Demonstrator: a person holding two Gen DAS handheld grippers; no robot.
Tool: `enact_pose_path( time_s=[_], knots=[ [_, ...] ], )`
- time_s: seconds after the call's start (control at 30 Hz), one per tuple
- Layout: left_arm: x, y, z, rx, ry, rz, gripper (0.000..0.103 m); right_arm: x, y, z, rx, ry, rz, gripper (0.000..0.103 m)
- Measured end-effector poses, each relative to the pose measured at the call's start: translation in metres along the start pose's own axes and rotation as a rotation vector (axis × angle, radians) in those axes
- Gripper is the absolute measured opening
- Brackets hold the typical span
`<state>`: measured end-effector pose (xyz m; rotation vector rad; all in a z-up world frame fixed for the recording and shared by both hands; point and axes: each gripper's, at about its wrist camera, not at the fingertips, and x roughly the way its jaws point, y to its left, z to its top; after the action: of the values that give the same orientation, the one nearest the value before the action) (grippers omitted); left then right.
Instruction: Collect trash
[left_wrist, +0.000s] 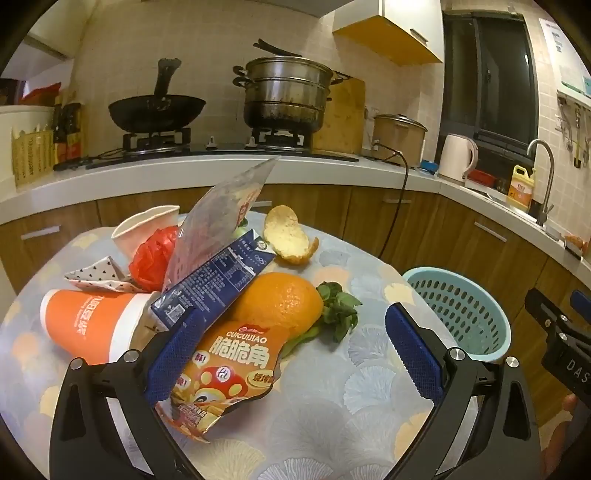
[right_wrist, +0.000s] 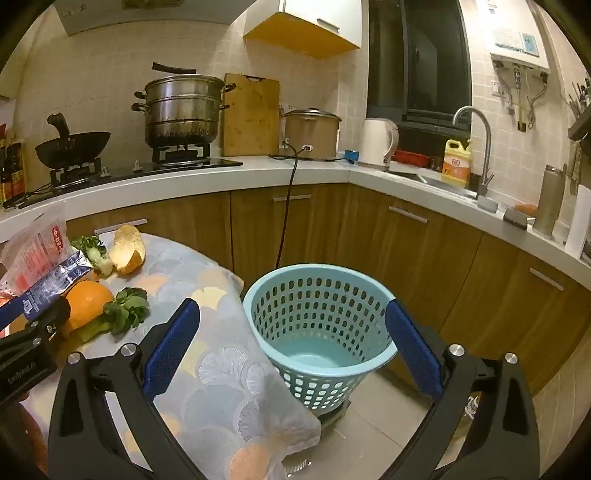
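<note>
A heap of trash lies on the patterned table (left_wrist: 332, 406): an orange snack bag (left_wrist: 225, 373), a blue carton (left_wrist: 218, 277), an orange paper cup (left_wrist: 88, 325), a clear wrapper (left_wrist: 218, 214), red plastic (left_wrist: 155, 258), an orange peel (left_wrist: 280, 299), a second peel (left_wrist: 288, 236) and greens (left_wrist: 336, 306). My left gripper (left_wrist: 291, 354) is open just above the table; its left finger stands against the snack bag and carton. My right gripper (right_wrist: 291, 343) hangs open in front of the light blue perforated basket (right_wrist: 317, 325), which stands empty on the floor beside the table.
A kitchen counter (right_wrist: 258, 170) curves behind with a wok (left_wrist: 155, 110), a steamer pot (left_wrist: 288, 92), a kettle (right_wrist: 378, 140) and a sink tap (right_wrist: 476, 147). A black cable (right_wrist: 286, 214) hangs down the wooden cabinets. The table edge (right_wrist: 236, 295) runs close to the basket.
</note>
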<state>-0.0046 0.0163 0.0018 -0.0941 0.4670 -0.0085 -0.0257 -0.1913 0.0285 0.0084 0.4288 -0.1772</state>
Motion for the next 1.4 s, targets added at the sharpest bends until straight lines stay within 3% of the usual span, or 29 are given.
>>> enact_pose_path(
  time_s=[0.37,0.73,1.4],
  knots=[
    [0.000,0.001,0.000,-0.002,0.004,0.007,0.095,0.010,0.004,-0.006,-0.017,0.052,0.037,0.095],
    [-0.002,-0.004,-0.002,0.027,-0.007,0.048,0.095,0.014,0.005,-0.006,-0.023,0.067,0.042,0.095],
    [-0.002,-0.003,0.000,0.035,-0.004,0.058,0.095,0.013,0.002,-0.004,-0.005,0.063,0.047,0.095]
  ],
)
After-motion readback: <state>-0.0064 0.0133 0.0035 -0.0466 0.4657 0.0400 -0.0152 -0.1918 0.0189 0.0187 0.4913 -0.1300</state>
